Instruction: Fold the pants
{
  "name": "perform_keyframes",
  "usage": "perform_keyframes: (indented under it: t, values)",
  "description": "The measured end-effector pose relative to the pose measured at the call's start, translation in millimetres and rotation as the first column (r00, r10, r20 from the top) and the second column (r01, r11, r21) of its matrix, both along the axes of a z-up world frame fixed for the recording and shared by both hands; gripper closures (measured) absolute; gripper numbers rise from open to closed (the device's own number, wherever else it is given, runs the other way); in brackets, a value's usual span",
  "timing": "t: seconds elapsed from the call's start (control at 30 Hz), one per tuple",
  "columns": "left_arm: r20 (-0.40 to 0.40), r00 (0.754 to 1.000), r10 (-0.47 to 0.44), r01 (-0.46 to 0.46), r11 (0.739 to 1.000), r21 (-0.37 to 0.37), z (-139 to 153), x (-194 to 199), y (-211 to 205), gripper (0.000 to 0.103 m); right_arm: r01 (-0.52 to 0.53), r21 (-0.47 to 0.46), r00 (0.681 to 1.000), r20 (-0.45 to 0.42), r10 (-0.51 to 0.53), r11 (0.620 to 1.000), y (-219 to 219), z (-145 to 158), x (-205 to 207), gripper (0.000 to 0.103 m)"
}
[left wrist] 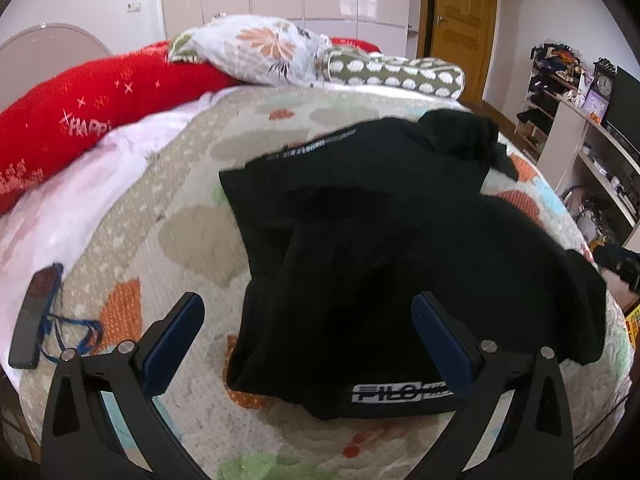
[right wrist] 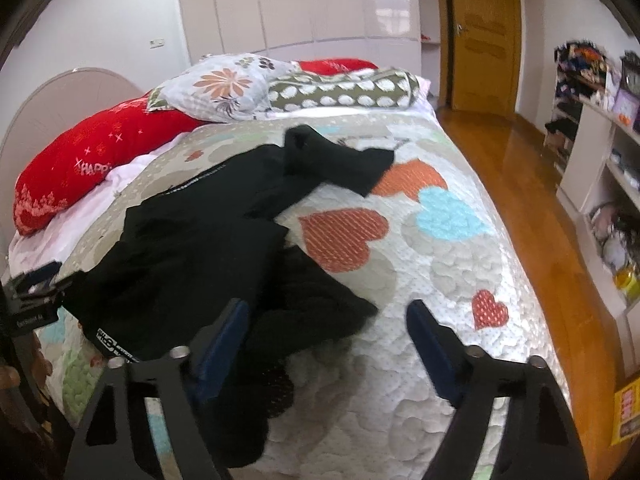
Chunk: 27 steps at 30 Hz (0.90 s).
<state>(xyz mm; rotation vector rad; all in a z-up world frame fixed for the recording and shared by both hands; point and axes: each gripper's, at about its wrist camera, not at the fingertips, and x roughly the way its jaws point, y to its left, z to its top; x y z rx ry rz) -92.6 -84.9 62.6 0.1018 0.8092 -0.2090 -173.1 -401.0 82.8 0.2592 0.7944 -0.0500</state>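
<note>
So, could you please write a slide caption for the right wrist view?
Open right tongs poised over crumpled black pants on a heart-patterned quilt.

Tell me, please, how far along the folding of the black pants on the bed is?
Early. Done: the black pants lie on the quilt, still rumpled, one leg end flopped over, no neat fold. In hand: nothing is gripped; the left tongs are open over the near hem, the right tongs open at the cloth's edge. Left: gripping, flattening and every fold.
</note>
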Motion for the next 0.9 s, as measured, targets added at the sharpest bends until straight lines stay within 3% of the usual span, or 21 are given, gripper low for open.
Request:
perform_keyframes:
  t: [0.2,0.37,0.43,0.5,0.53,0.57,0.73,0.9]
  values:
    - [-0.026,1.0,0.013,-0.012,0.999,0.03,-14.9,2.9,5.0,0.0,0.027,0.105,0.998,-0.053,-0.022,0.994,-20.8,-25.0,15.6,0.049]
    - [-0.036,0.999,0.023,-0.022,0.999,0.042,-21.9,6.3,8.9,0.0,0.045,0.226,0.989,-0.145,-0.012,0.973,-29.2,-60.4,38.7,0.05]
    - [-0.043,0.999,0.028,-0.026,0.999,0.038,-23.4,8.0,11.2,0.0,0.059,0.273,0.989,-0.143,-0.02,0.96,-30.0,-67.7,41.9,0.05]
    - [-0.051,0.998,0.031,-0.029,0.999,0.032,-24.6,9.4,12.4,0.0,0.05,0.287,0.993,-0.119,-0.016,0.957,-27.5,-67.5,45.0,0.065]
    - [-0.054,0.998,0.033,-0.031,0.999,0.029,-25.2,9.7,13.0,0.0,0.038,0.29,0.994,-0.111,-0.005,0.956,-25.8,-67.1,47.2,0.087]
    - [-0.055,0.998,0.034,-0.032,0.999,0.029,-25.0,9.9,13.5,0.0,0.03,0.299,0.995,-0.101,0.0,0.954,-25.5,-65.9,47.3,0.092]
    - [-0.029,0.999,0.043,-0.042,0.999,0.031,-17.9,7.0,20.8,0.0,0.051,0.255,0.998,-0.036,-0.043,0.966,-36.2,-37.0,15.9,0.093]
    - [-0.035,0.998,0.057,-0.057,0.998,-0.002,-14.9,7.4,31.2,0.0,0.219,0.109,0.975,0.012,-0.222,0.97,-74.3,-5.3,-49.2,0.093]
